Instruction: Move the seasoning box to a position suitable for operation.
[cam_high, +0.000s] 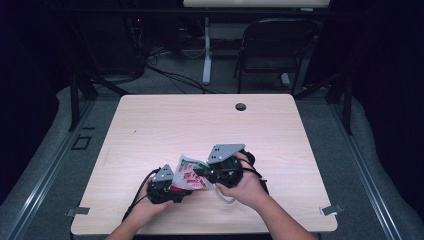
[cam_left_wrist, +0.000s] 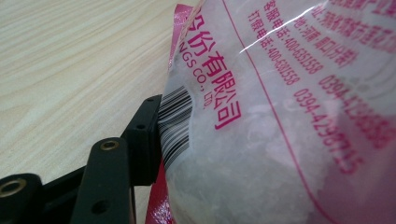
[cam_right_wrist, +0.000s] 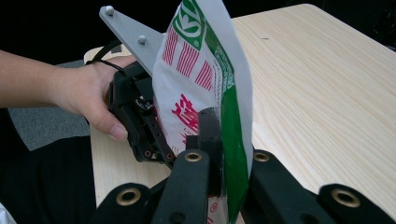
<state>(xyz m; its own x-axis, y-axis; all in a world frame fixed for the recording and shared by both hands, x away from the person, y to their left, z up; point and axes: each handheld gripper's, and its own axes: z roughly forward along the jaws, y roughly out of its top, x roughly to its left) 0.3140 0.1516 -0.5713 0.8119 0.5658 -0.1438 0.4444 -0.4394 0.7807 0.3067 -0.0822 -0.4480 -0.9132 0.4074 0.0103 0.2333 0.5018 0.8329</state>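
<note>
A filled plastic bag (cam_high: 190, 173) with red and green print is held off the wooden table (cam_high: 200, 120) near its front edge, between my two grippers. In the left gripper view the bag (cam_left_wrist: 280, 116) shows red Chinese text and a barcode, and one black pad (cam_left_wrist: 148, 140) of my left gripper (cam_high: 176, 189) lies against the barcode; the other jaw is hidden behind the bag. My right gripper (cam_right_wrist: 229, 140) is shut on the bag's (cam_right_wrist: 201, 70) flat green edge. The right gripper (cam_high: 204, 173) comes in from the right, and the left gripper (cam_right_wrist: 140, 121) sits behind the bag in a hand.
The tabletop has a round cable hole (cam_high: 240, 106) at the back. A black folding chair (cam_high: 272, 45) and cables on the floor lie beyond the table. Metal clips (cam_high: 331, 210) sit at the front corners.
</note>
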